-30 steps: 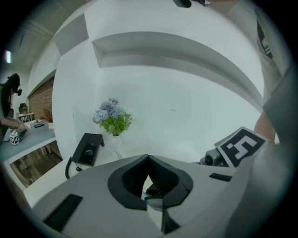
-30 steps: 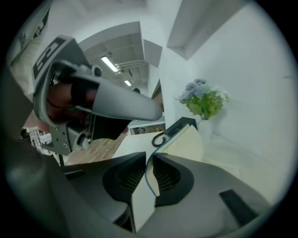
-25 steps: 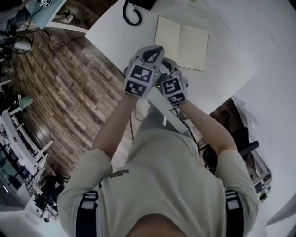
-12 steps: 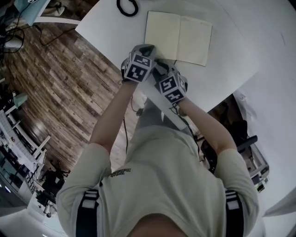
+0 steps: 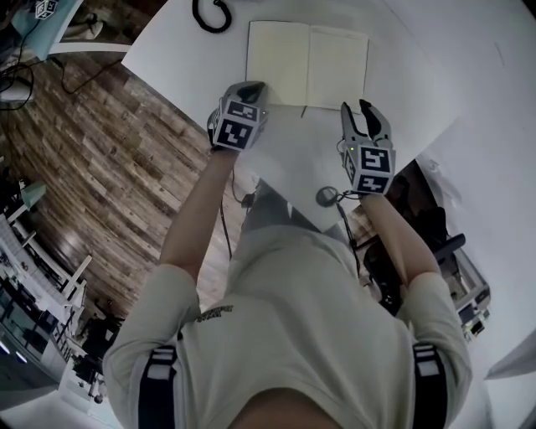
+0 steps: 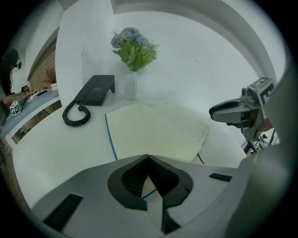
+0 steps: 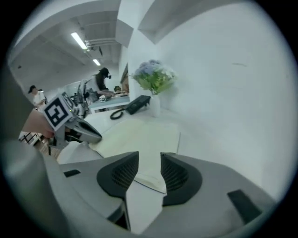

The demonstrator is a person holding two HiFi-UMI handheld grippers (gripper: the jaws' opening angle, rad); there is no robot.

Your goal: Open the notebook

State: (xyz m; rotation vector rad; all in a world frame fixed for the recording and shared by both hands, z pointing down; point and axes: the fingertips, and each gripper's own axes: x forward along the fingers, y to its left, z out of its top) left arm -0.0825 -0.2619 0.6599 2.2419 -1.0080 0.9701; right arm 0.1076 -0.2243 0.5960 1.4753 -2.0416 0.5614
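The notebook lies open and flat on the white table, showing cream pages and a blue cover edge. My left gripper rests at its near left corner. Its jaws meet at the tips and are shut, with nothing seen pinched; the notebook's corner shows through the gap behind them. My right gripper hangs by the near right corner. Its jaws have just been opening and stand apart with nothing between the pads. The notebook's near right corner shows beyond them.
A black phone with a coiled cord sits behind the notebook at the left. A white vase of flowers stands by the wall. The table's edge runs close to my left hand, with wooden floor below.
The right gripper has swung from beside the left one out to the notebook's right side, and its jaws have spread. The left gripper has come down to the near left corner.
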